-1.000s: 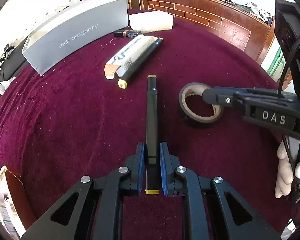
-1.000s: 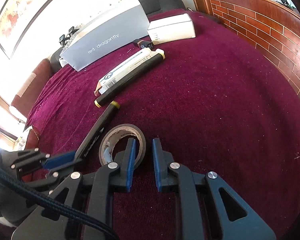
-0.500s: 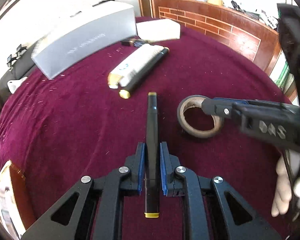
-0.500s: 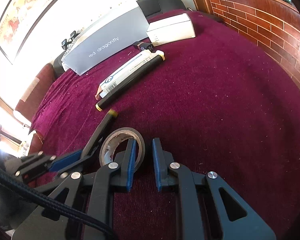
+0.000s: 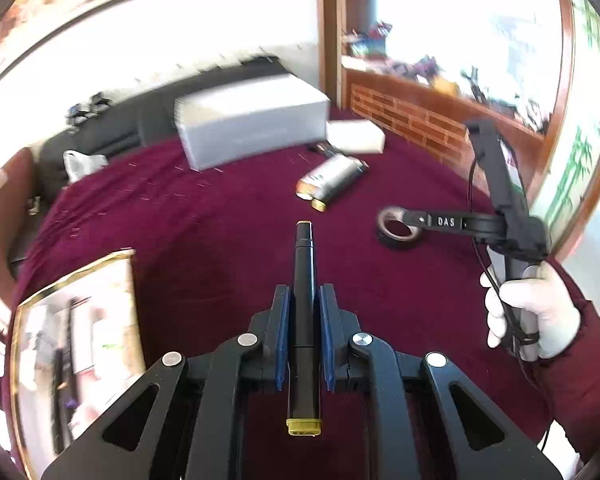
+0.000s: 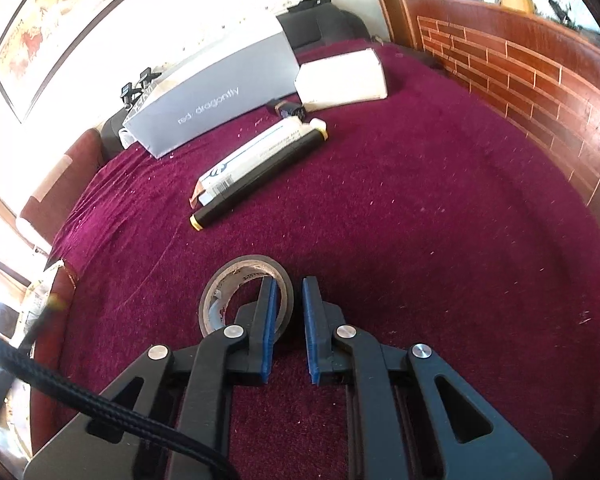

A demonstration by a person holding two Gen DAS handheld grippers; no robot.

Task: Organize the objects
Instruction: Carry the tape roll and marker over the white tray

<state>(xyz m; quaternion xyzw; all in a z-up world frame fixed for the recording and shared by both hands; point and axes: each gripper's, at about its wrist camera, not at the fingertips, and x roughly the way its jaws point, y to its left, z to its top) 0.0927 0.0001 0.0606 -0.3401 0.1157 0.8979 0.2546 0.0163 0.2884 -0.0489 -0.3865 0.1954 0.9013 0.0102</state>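
My left gripper (image 5: 303, 296) is shut on a black marker with yellow ends (image 5: 304, 280) and holds it above the maroon cloth. My right gripper (image 6: 287, 286) straddles the wall of a grey tape roll (image 6: 244, 276) that lies on the cloth; its left finger is inside the ring, its right finger outside, with a gap between the pads. The roll also shows in the left wrist view (image 5: 396, 232) under the right gripper (image 5: 410, 218). A second black marker (image 6: 260, 176) lies beside a white tube box (image 6: 248, 156) farther back.
A grey "red dragonfly" box (image 6: 208, 100) and a white box (image 6: 340, 76) stand at the back of the table, with a small dark object (image 6: 286, 109) between them. A gold-edged carton (image 5: 76, 344) sits at the left. A brick-patterned wall (image 6: 540, 80) runs along the right.
My left gripper has lifted the marker up and back from the cloth and tilted upward. My right gripper stays over the tape roll's wall.
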